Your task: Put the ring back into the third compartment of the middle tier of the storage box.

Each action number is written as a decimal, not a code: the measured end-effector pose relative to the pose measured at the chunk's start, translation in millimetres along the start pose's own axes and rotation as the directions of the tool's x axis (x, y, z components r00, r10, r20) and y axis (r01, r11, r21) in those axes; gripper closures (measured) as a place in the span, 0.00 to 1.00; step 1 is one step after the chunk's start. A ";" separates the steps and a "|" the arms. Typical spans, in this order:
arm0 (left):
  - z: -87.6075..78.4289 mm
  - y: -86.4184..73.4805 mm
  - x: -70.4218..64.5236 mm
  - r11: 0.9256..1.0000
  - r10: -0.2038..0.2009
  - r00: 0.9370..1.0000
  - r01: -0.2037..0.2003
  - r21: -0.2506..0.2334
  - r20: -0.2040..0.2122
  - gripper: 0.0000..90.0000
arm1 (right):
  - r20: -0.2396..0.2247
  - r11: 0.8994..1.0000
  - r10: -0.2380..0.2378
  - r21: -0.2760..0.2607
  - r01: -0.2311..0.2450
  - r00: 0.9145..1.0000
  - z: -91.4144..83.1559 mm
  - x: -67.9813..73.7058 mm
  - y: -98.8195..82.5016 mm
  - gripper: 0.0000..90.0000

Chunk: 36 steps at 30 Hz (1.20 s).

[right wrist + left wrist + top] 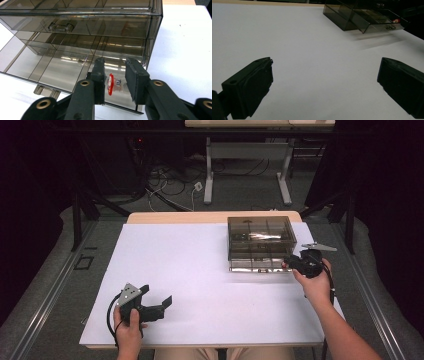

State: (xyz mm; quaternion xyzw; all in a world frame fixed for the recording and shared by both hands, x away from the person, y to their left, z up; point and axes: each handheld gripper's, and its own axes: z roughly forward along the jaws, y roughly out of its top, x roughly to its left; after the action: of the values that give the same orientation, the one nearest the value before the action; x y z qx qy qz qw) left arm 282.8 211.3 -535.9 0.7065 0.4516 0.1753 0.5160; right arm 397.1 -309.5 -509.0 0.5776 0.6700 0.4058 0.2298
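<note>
The work in hand is putting a small red-and-clear piece [111, 83] into the smoky plastic drawer box [259, 235], and it is looking close to finished. The box is sitting at the far right of the white table [190, 285], with its bottom drawer [62, 72] standing pulled out toward the person and its upper drawer shut.

The right gripper [114, 80] is hanging just over the front right compartment of that open drawer. Its 2 jaws are standing slightly apart, and the small piece is showing in the gap between them, seemingly lying on the drawer floor rather than being pinched; whether a pad is brushing it I cannot tell for sure. So the drop-off is judged done, or all but done.

The left gripper [150, 306] is resting well to the left of the box, near the table's front edge, with its jaws spread wide and nothing between them, pointing across the bare sheet toward the box.

What is left, as a judgement: lifting the right gripper clear of the drawer, and then pushing the drawer back into the box by its front handle [46, 90].
</note>
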 end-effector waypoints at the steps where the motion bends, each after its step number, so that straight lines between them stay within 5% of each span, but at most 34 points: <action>1: 0.1 0.0 -0.1 1.000 -0.001 1.000 0.001 0.001 0.001 0.00 | -0.001 1.000 0.004 -0.002 -0.004 1.000 -0.1 0.6 0.1 0.75; 16: -0.8 0.2 1.8 1.000 -0.008 1.000 0.008 -0.003 -0.004 0.00 | -0.002 0.997 -0.075 -0.035 0.075 0.997 -0.9 6.5 4.5 0.63; 30: 0.2 0.2 1.7 1.000 -0.010 1.000 0.010 -0.005 -0.001 0.00 | 0.027 0.986 -0.148 -0.071 0.149 0.989 -6.4 13.2 7.1 0.36; 36: 0.1 0.1 1.7 1.000 -0.010 1.000 0.010 -0.006 0.000 0.00 | 0.029 0.987 -0.136 -0.078 0.138 0.990 -13.3 16.0 7.4 0.23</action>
State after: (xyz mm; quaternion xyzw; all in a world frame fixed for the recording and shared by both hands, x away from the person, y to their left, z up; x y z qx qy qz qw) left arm 283.9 212.6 -536.2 0.7028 0.4546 0.1741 0.5187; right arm 387.5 -297.8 -492.9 0.5252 0.6888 0.4085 0.2878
